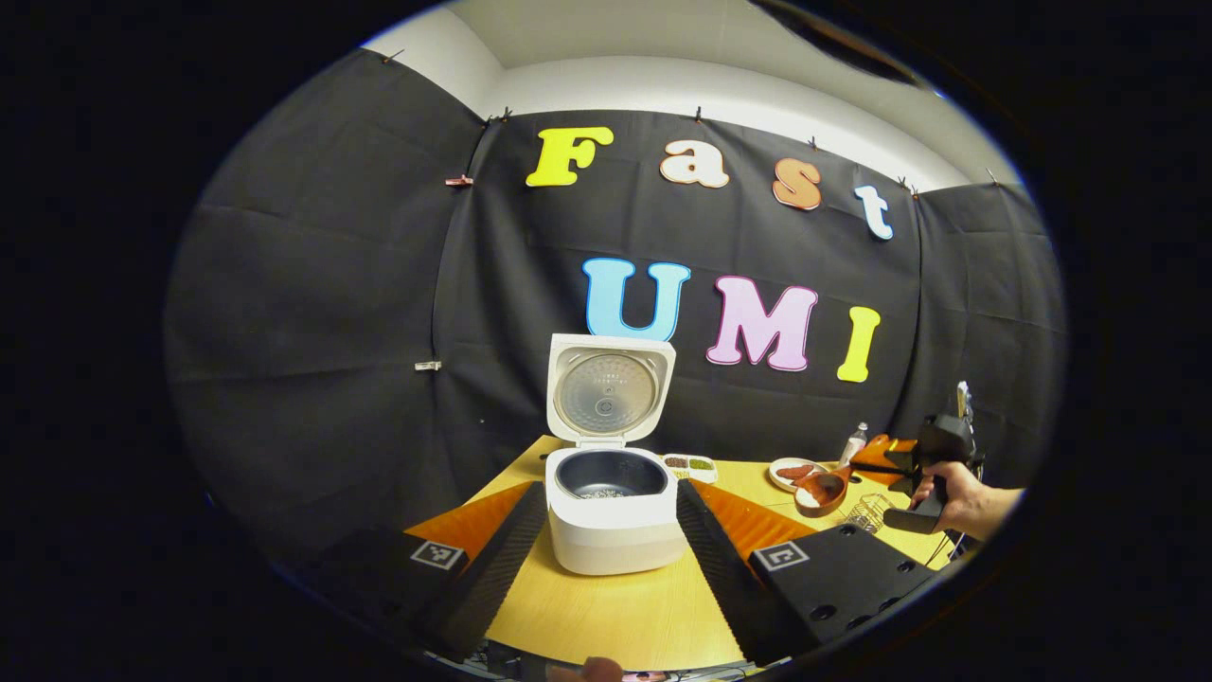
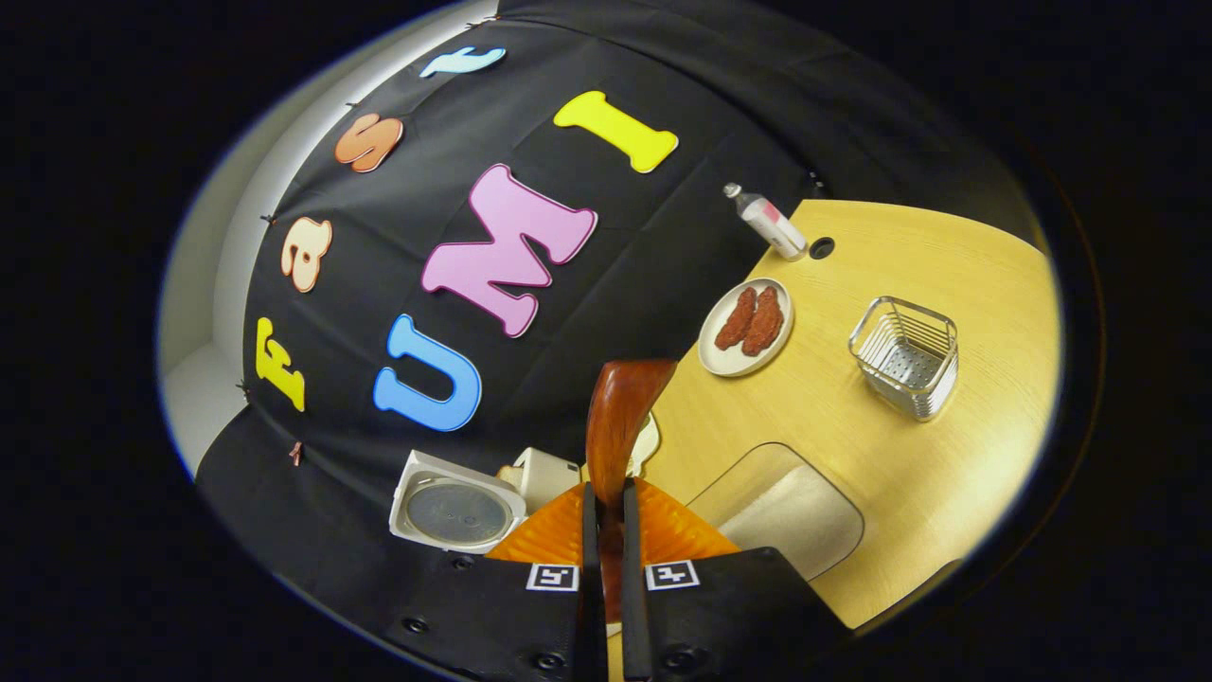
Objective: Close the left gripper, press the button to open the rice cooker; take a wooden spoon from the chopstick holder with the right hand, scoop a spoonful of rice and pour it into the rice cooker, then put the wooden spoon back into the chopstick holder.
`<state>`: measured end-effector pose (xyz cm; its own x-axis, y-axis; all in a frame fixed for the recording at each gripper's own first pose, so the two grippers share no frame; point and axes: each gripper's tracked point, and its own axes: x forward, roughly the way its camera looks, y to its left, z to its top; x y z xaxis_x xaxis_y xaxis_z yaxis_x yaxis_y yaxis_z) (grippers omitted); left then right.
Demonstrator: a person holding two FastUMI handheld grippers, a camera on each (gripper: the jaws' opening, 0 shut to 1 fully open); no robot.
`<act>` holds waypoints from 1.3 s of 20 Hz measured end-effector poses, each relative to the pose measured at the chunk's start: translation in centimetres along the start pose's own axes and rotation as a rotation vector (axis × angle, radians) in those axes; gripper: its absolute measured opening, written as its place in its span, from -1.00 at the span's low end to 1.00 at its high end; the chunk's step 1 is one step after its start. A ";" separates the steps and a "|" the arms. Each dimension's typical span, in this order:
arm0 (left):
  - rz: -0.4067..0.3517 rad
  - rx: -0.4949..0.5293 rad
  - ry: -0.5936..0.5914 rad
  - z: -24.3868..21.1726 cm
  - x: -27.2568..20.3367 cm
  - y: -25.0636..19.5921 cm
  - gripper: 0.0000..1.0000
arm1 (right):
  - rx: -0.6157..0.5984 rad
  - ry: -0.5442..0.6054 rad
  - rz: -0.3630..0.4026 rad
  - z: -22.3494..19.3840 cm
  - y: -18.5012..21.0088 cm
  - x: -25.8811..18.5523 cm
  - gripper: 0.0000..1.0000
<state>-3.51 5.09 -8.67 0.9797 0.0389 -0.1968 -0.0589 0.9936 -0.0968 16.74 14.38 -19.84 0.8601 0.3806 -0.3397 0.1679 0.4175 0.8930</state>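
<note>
Right gripper: clamped on the handle of the brown glossy wooden spoon, bowl pointing ahead and tilted with the hand.
Spoon load: in the left gripper view the wooden spoon's bowl, right of the cooker, seems to carry white rice.
Left gripper: fingers spread wide, holding nothing, framing the white rice cooker.
Rice cooker: lid up, dark inner pot exposed, near centre of the yellow wooden table.
Wire chopstick holder: far right on the table.
Handling: the spoon looks light, stiff and slick; grip mid-handle and keep the bowl level so grains stay in.
</note>
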 end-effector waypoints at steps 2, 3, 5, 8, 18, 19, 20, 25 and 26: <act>-0.012 -0.014 0.009 -0.5 0.1 -0.2 0.91 | 0.012 -0.002 0.036 -0.4 3.0 0.6 -0.79; -0.015 -0.019 0.014 -0.7 0.2 -0.1 0.91 | 0.023 -0.002 0.055 -0.8 4.6 0.8 -0.79; -0.016 -0.027 0.020 -1.1 0.1 0.3 0.91 | 0.012 -0.001 0.083 -1.7 7.2 1.8 -0.79; -0.029 -0.052 0.030 -1.5 -0.6 -0.1 0.91 | -0.034 0.019 0.088 -3.9 9.8 3.7 -0.78; -0.032 -0.085 0.075 -5.2 1.2 0.8 0.91 | -0.101 0.134 0.125 -14.2 16.4 12.0 -0.79; -0.027 -0.095 0.085 -5.6 1.4 1.0 0.91 | -0.108 0.154 0.125 -15.6 16.6 12.9 -0.79; -0.022 -0.105 0.092 -6.0 1.6 1.2 0.91 | -0.123 0.169 0.123 -16.9 16.7 13.9 -0.78; 0.029 -0.094 0.113 -7.2 2.0 3.0 0.91 | -0.270 0.192 0.111 -21.3 16.5 17.7 -0.78; 0.038 -0.093 0.112 -7.3 1.9 3.5 0.91 | -0.296 0.194 0.106 -21.8 16.3 18.2 -0.78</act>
<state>-3.23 7.88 -16.46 0.9492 0.0588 -0.3091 -0.1180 0.9772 -0.1763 24.65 46.13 -17.93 0.7529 0.5724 -0.3248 -0.0884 0.5770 0.8120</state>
